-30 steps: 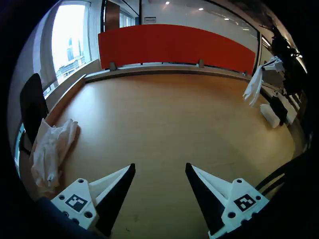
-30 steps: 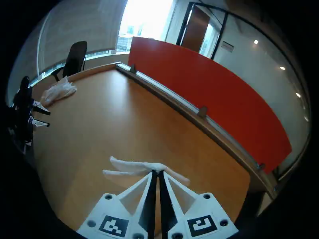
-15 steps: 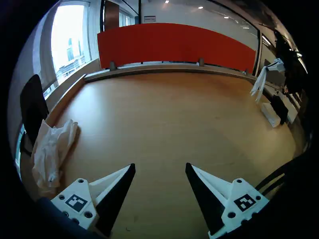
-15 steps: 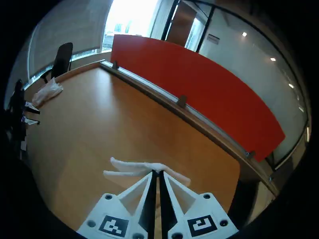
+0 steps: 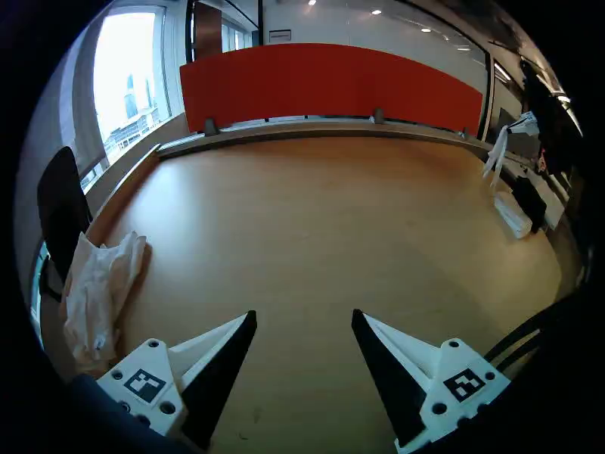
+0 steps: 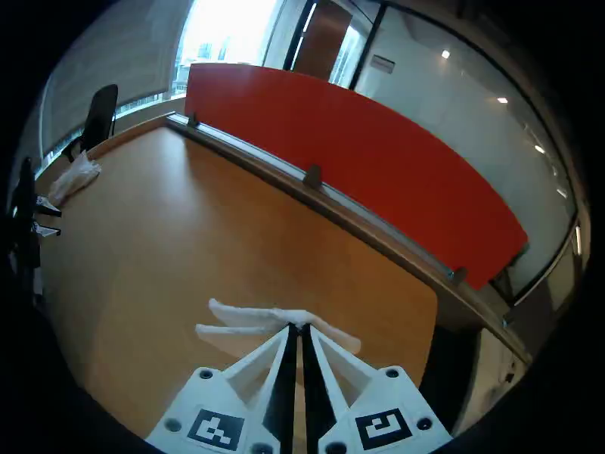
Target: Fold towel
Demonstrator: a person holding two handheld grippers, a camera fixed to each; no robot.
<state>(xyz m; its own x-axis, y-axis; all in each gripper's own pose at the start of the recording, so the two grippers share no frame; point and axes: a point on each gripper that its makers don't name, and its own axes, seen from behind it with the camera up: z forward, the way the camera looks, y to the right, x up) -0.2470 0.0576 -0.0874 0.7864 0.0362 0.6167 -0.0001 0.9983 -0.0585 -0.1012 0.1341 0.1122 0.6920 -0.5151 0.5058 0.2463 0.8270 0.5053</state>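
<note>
In the left gripper view, the left gripper (image 5: 303, 314) is hovering over the near part of a wooden table (image 5: 318, 227), its jaws standing wide apart with nothing between them. A crumpled cloth pile (image 5: 98, 291) is lying at the table's near left edge, and a dark chair (image 5: 60, 200) is standing just beyond it. A red divider (image 5: 333, 83) is running along the far edge. At the far right, the white towel (image 5: 495, 155) is hanging down in the air from the right gripper (image 5: 516, 125), above the table's right edge. A folded cloth (image 5: 513, 216) is lying on the table just beneath it.

In the right gripper view, the right gripper's jaws are pressing together, clamping on the towel. The towel is bunching out to both sides of the fingertips, held up above the table. The divider is crossing from the far left to the right. The cloth pile and the chair are sitting at the far left corner, well apart from the towel.
</note>
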